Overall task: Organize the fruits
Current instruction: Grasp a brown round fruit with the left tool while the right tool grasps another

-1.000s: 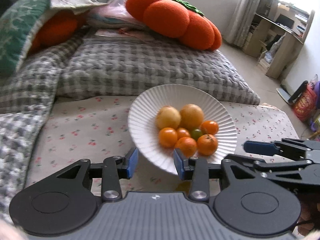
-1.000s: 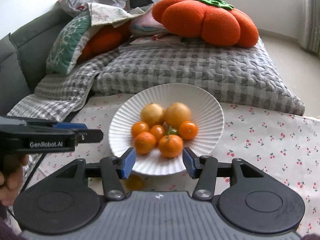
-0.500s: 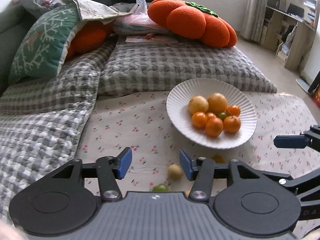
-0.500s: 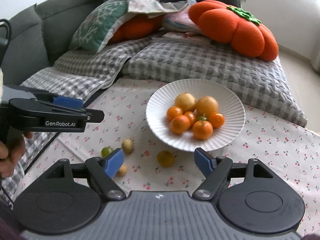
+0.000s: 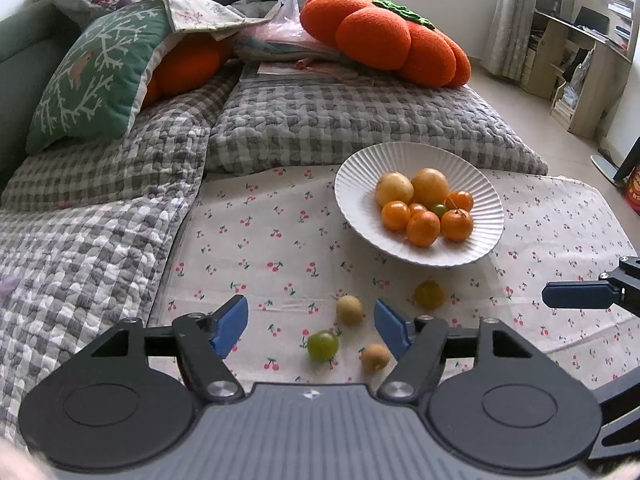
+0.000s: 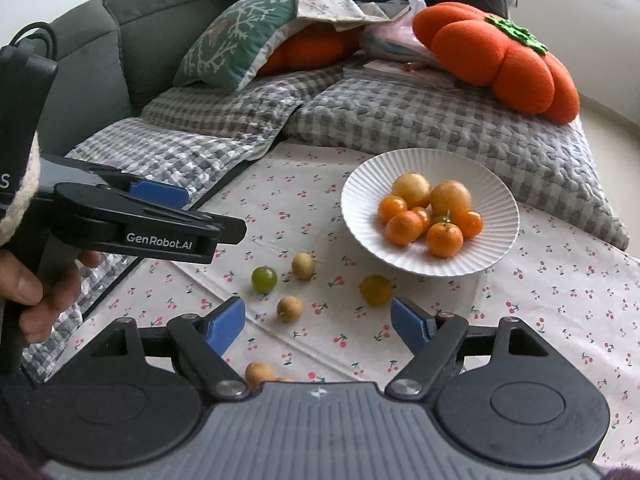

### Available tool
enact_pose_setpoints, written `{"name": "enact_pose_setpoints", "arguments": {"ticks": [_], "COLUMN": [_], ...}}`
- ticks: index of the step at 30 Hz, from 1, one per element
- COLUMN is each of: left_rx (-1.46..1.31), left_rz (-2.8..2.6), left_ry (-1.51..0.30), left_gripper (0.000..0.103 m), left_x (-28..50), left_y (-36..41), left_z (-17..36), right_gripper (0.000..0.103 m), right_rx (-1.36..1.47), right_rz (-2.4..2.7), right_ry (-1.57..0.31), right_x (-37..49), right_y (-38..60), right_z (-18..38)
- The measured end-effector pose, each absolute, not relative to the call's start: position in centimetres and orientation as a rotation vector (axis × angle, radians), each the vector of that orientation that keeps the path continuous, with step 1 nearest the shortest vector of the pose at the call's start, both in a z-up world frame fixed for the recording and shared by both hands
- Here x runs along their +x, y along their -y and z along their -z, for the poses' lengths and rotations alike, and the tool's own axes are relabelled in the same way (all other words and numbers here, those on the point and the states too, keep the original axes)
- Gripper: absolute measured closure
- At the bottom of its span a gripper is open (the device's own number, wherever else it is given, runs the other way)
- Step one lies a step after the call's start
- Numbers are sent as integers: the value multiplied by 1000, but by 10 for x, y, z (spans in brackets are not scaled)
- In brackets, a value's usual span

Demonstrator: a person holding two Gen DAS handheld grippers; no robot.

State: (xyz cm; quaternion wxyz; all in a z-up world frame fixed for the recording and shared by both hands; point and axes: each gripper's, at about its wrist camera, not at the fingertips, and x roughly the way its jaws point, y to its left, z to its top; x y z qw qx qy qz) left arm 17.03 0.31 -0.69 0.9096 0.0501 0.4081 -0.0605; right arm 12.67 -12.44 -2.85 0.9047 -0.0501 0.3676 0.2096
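Observation:
A white ribbed plate (image 5: 356, 184) (image 6: 500, 216) holds several oranges and two yellow fruits on the cherry-print cloth. Loose on the cloth in front of it lie a green grape (image 5: 322, 345) (image 6: 264, 279), small tan fruits (image 5: 349, 310) (image 5: 375, 357) (image 6: 303, 265) (image 6: 289, 308) (image 6: 258, 375), and a yellow-green fruit (image 5: 428, 294) (image 6: 375, 290). My left gripper (image 5: 311, 330) is open and empty, hovering above the grape and the tan fruits. My right gripper (image 6: 318, 326) is open and empty, above the loose fruits. The left gripper also shows in the right wrist view (image 6: 168, 216).
Grey checked quilts (image 5: 100, 216) and a padded cushion (image 5: 360, 120) border the cloth at left and back. Orange pumpkin pillows (image 5: 384, 36) (image 6: 496, 52) and a green pillow (image 5: 96, 76) lie behind. A dark sofa back (image 6: 120, 48) stands at left.
Both grippers have pulled back and up from the plate, and their jaws have opened wider. The loose fruits in front of the plate have come into view.

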Motion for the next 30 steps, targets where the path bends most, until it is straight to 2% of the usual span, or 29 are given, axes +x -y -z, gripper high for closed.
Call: {"name": "enact_pose_setpoints", "arguments": {"ticks": [8,21,30], "left_rx": [80,94,155], "left_rz": [128,266,291], "left_ry": [-887,-1076,-1114], "left_gripper": [26,26,34], "left_x": [169,158,156], "left_y": [-19,2,8], "left_z": [20,66,84], "right_gripper": [30,57,65], "right_rx": [-168,-403,-457], "right_rz": [-472,-626,-621], "right_ry": [-780,-887,-926], "right_x": [122,107,110], "right_y": [116,88,84], "right_z": [43,86,105]}}
